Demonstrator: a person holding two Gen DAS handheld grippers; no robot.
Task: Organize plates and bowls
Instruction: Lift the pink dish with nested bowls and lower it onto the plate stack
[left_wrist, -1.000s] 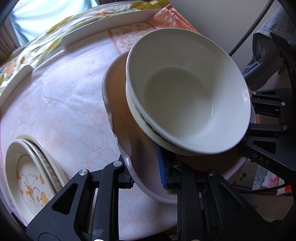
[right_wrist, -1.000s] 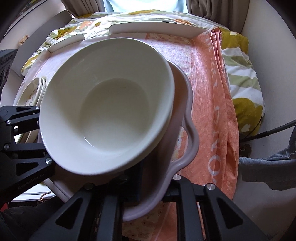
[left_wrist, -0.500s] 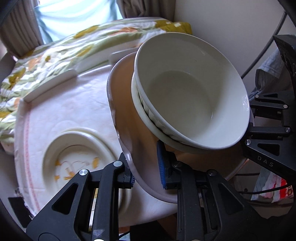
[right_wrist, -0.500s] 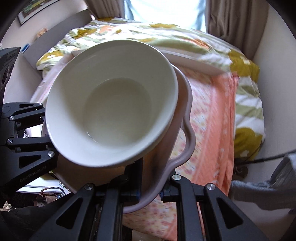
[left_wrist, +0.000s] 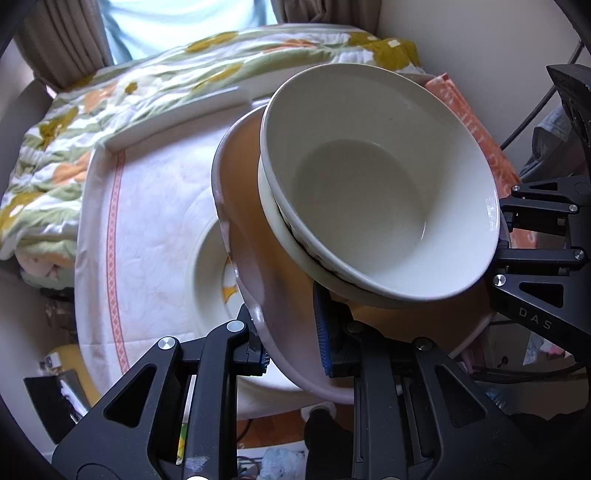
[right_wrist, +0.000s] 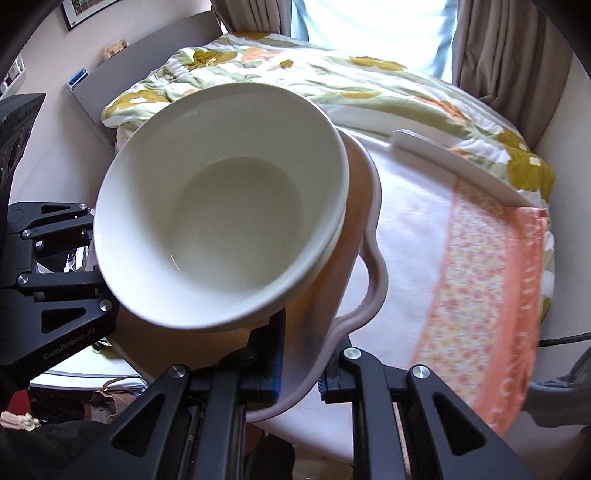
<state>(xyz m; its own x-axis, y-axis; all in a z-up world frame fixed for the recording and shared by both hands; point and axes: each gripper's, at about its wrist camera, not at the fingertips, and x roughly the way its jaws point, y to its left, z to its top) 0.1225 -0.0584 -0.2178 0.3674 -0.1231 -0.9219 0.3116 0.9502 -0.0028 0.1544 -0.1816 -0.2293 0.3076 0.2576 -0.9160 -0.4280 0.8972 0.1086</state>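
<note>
Lifted and carried since the earlier frame, the lavender tray (left_wrist: 255, 258) now hangs above the cloth-covered desk (left_wrist: 155, 206), with the flowered bedspread (left_wrist: 122, 92) and curtains (right_wrist: 491, 40) newly filling the background. Left gripper (left_wrist: 291, 343) fingers clench the tray's near rim; across it, right gripper (right_wrist: 301, 373) fingers clench the opposite rim beside the looped handle (right_wrist: 373, 280). Both grippers point steeply downward, each visible at the edge of the other's view. Two cream bowls (left_wrist: 376, 192), nested, sit tilted on the tray just ahead of the fingers. Only a thin edge of the lower bowl (left_wrist: 291, 254) shows, and a dark pattern between the two is hard to make out. Beyond the left fingers, a floral plate (left_wrist: 210, 273) on the desk is largely hidden behind the tray. An orange towel (right_wrist: 491, 295) lies blurred right of the right fingers.
</note>
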